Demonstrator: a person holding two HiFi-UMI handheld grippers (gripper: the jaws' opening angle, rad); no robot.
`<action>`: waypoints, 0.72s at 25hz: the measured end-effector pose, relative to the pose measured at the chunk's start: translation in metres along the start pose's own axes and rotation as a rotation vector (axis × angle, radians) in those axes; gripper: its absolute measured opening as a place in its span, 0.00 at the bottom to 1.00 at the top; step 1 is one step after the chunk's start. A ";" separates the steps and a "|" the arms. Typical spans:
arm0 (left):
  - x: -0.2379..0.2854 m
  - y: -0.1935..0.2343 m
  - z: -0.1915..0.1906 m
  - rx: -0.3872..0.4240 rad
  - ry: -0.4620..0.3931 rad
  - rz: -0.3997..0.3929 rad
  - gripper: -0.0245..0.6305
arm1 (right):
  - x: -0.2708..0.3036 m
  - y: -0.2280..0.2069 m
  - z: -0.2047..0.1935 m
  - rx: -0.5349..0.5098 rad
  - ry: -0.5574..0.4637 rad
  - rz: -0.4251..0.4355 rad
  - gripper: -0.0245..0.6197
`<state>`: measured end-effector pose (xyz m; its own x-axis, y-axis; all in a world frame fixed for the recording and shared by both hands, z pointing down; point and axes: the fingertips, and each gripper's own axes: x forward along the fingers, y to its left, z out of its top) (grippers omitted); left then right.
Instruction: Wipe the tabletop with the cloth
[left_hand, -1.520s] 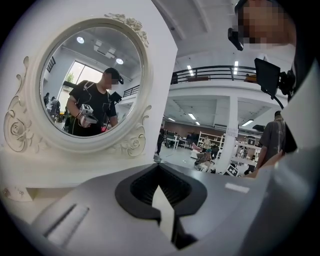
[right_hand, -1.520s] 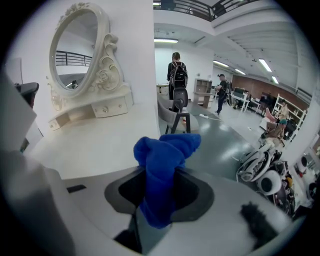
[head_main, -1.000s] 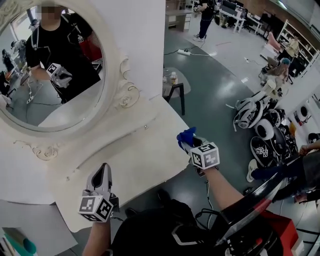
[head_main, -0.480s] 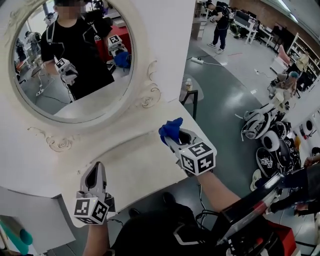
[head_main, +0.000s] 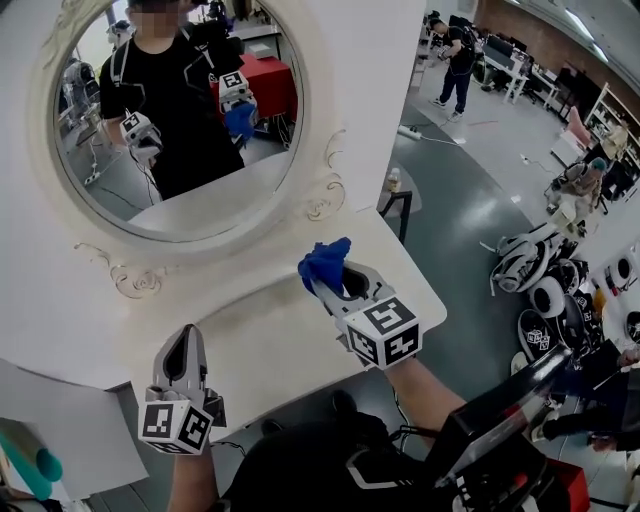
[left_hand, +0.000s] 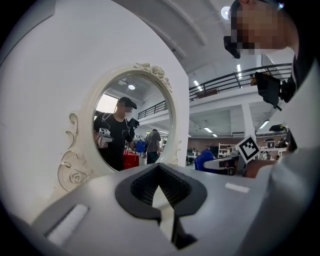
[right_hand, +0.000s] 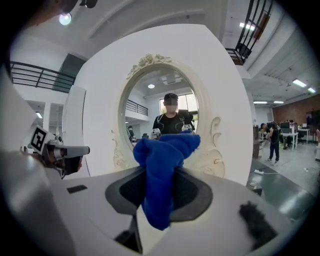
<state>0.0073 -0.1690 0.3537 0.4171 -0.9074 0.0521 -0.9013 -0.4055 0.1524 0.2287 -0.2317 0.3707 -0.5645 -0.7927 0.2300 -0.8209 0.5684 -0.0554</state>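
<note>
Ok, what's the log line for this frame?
right gripper: shut on blue cloth, above tabletop near mirror | left gripper: shut, empty, near front edge | wipe contact: cannot tell

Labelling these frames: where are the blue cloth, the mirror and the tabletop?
blue cloth (head_main: 325, 265), head view, its bunched upper end.
mirror (head_main: 180, 125), head view, middle of the glass.
tabletop (head_main: 265, 335), head view, bare white surface.

At your 11 o'clock hangs a round mirror (head_main: 180, 120) in a white carved frame (head_main: 325, 195); its glass shows a person in a black shirt and a red table (head_main: 270, 95). At 1 o'clock a dark stool (head_main: 397, 205) carries a bottle (head_main: 394, 180), with a power strip (head_main: 410, 133) on the floor beyond. White and black headgear (head_main: 530, 265) lies heaped at 3 o'clock.
</note>
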 end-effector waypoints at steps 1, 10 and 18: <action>-0.002 0.001 0.002 -0.001 -0.002 0.001 0.05 | 0.000 0.002 0.002 0.001 -0.003 0.000 0.23; -0.004 0.007 0.005 -0.011 0.001 0.000 0.05 | 0.006 0.003 -0.001 0.014 0.005 -0.013 0.23; -0.005 0.005 0.007 -0.027 0.003 -0.009 0.05 | 0.004 0.007 0.004 0.010 -0.001 -0.011 0.23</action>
<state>-0.0001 -0.1668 0.3476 0.4258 -0.9033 0.0533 -0.8940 -0.4108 0.1790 0.2202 -0.2316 0.3675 -0.5551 -0.7995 0.2296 -0.8281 0.5571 -0.0622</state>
